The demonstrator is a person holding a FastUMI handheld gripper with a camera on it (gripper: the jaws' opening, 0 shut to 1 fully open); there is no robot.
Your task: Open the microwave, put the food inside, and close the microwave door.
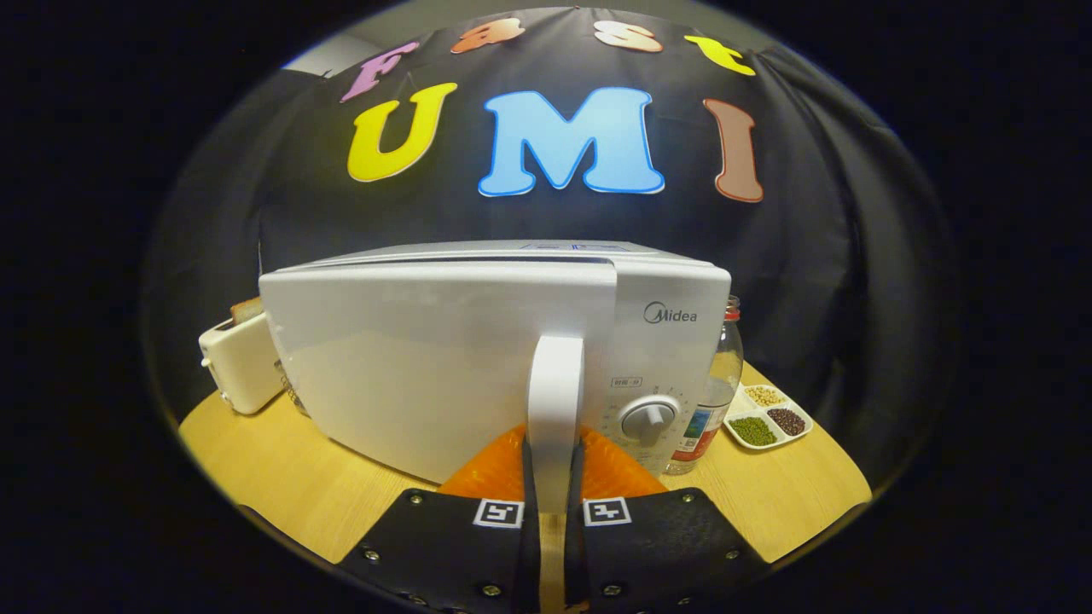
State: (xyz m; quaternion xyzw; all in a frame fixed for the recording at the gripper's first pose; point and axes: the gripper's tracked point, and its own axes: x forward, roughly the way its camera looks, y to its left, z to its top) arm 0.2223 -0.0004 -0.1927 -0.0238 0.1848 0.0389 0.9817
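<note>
Your microwave (478,358) is a white box standing upright on the bench (281,486), straight ahead of you. Its plain white door (409,367) is swung slightly ajar from the body, hinged on the left. The tall white handle (554,401) sits at the door's right edge, pinched on both sides by your gripper (553,477). A round dial (648,419) sits on the control panel just right of the handle.

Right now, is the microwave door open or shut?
Open a little. The door swings out from the microwave body, with the top seam widening toward the handle. The tongs are clamped on the handle.
</note>
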